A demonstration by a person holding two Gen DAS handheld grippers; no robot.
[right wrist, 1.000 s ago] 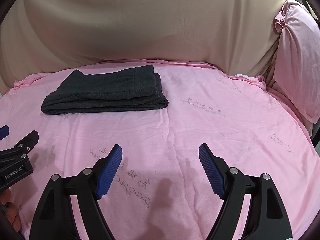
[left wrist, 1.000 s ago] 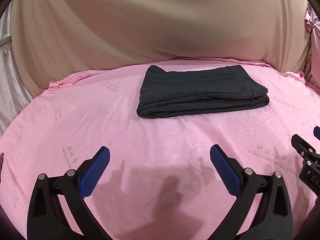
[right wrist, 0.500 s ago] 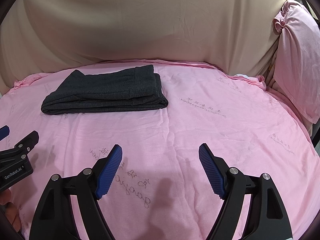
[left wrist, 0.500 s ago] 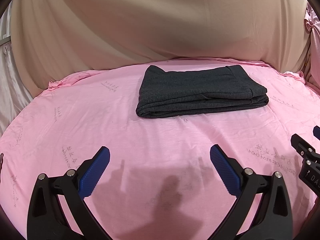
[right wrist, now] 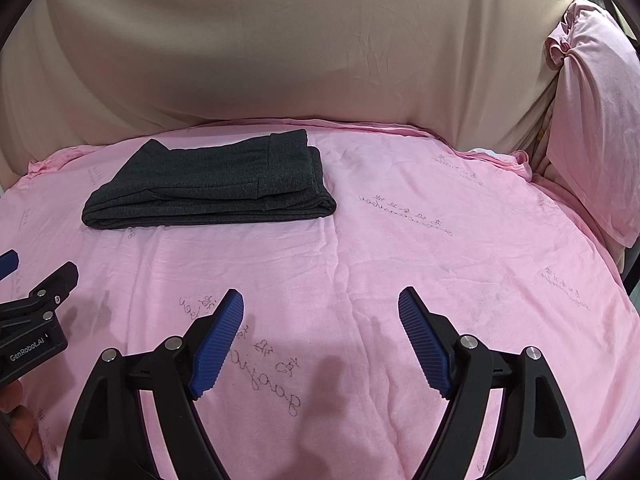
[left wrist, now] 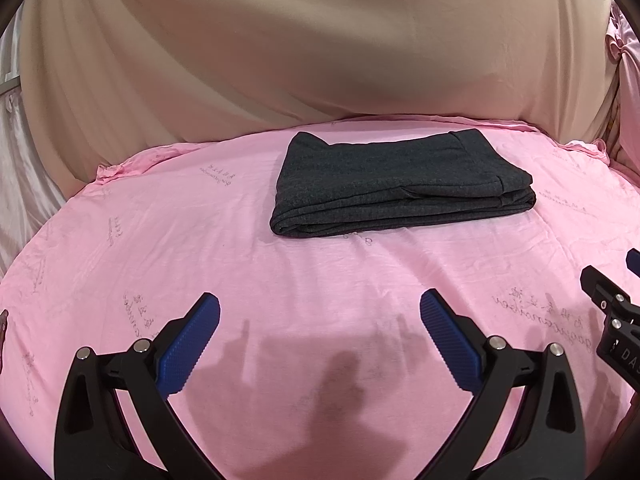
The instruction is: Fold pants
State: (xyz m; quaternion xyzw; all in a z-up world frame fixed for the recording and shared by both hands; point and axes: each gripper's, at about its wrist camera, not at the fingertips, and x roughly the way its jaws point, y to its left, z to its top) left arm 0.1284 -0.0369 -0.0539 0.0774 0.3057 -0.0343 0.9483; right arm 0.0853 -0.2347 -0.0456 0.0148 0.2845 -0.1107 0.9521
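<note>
Dark grey pants point(left wrist: 400, 184) lie folded in a neat flat rectangle on the pink sheet point(left wrist: 160, 240), toward the far edge. They also show in the right wrist view point(right wrist: 216, 180), at the far left. My left gripper point(left wrist: 320, 324) is open and empty, hovering over the sheet well short of the pants. My right gripper point(right wrist: 320, 320) is open and empty, to the right of the pants and nearer the front. Each gripper shows at the edge of the other's view.
A beige draped cloth point(left wrist: 320, 60) rises behind the bed. A pink pillow point(right wrist: 592, 120) stands at the far right. The pink sheet point(right wrist: 440, 240) with printed writing covers the whole surface.
</note>
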